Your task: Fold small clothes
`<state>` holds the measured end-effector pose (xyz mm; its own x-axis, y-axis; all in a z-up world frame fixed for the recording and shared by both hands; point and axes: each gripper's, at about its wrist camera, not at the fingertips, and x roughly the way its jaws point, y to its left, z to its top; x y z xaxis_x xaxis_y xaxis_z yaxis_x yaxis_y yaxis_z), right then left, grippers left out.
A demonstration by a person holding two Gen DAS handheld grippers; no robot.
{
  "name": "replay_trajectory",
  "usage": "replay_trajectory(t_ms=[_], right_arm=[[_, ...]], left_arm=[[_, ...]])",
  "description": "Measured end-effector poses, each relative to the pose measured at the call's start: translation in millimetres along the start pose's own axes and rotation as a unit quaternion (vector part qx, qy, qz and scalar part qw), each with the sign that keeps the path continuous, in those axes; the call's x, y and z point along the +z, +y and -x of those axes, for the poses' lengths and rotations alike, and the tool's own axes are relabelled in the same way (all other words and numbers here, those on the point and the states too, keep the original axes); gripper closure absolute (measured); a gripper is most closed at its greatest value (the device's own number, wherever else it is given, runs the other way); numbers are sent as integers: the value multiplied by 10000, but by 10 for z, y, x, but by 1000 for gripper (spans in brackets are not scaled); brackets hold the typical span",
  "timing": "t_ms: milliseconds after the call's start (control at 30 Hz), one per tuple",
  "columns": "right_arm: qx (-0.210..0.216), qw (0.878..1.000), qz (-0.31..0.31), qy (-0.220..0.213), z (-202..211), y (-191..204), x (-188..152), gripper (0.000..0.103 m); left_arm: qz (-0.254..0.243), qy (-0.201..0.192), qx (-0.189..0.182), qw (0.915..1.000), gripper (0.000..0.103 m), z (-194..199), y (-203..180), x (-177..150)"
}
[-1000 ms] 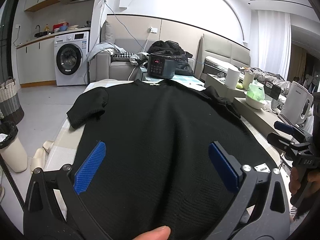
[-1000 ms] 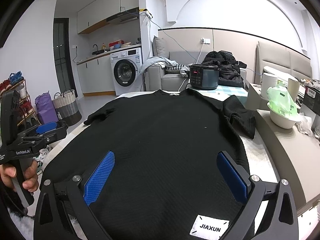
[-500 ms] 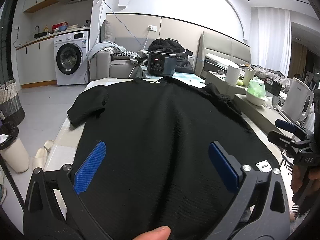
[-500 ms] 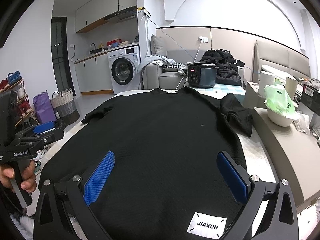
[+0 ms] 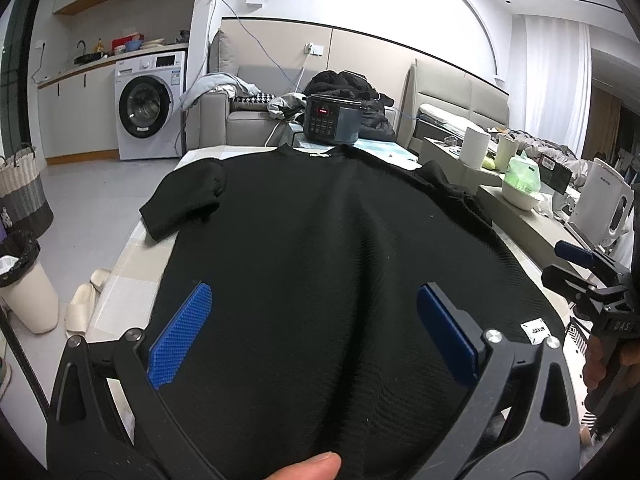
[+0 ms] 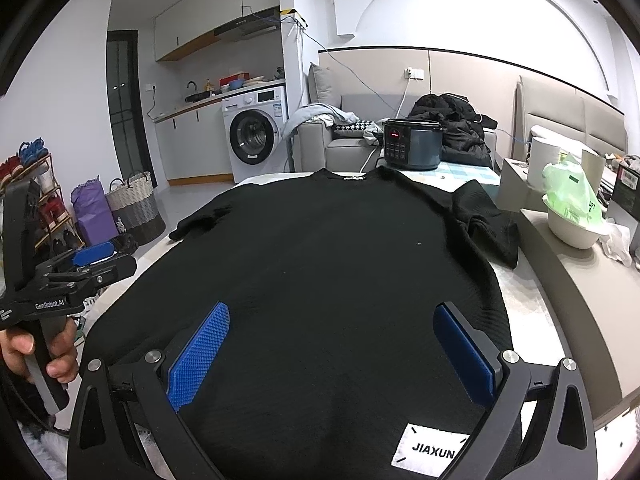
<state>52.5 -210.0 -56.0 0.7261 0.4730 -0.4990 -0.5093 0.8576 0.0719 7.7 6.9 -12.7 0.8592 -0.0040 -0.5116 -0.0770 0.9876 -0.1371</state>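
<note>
A black short-sleeved T-shirt [image 5: 312,248] [image 6: 320,264] lies spread flat on the table, collar at the far end, hem nearest me. A white label [image 6: 432,450] marked JIAXUN sits at the hem's right corner. My left gripper [image 5: 312,320] hovers open over the hem's left half, its blue pads [image 5: 180,332] wide apart with nothing between them. My right gripper [image 6: 332,344] hangs open over the hem's right half, also empty. The right sleeve [image 6: 484,220] is bunched; the left sleeve [image 5: 184,200] lies flat.
A dark electric cooker [image 5: 332,124] stands beyond the collar. A grey side counter [image 6: 568,280] to the right carries a white bowl with a green bag [image 6: 572,216] and a white kettle [image 5: 600,204]. On the floor at left stand a bin [image 5: 24,284] and slippers [image 5: 84,300].
Both grippers have drawn back slightly toward the hem and stayed open. The shirt has not moved.
</note>
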Motion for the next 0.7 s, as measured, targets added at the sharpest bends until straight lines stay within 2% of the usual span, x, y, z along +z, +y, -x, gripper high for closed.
replay_trajectory(t_ms=[333, 700], right_arm=[[63, 9999, -111, 9, -8, -55, -59, 0], [-67, 9997, -241, -32, 26, -176, -71, 0]], left_arm=[[-88, 14, 41, 10000, 1, -32, -11, -52], [-312, 97, -20, 9995, 1, -111, -164, -85]])
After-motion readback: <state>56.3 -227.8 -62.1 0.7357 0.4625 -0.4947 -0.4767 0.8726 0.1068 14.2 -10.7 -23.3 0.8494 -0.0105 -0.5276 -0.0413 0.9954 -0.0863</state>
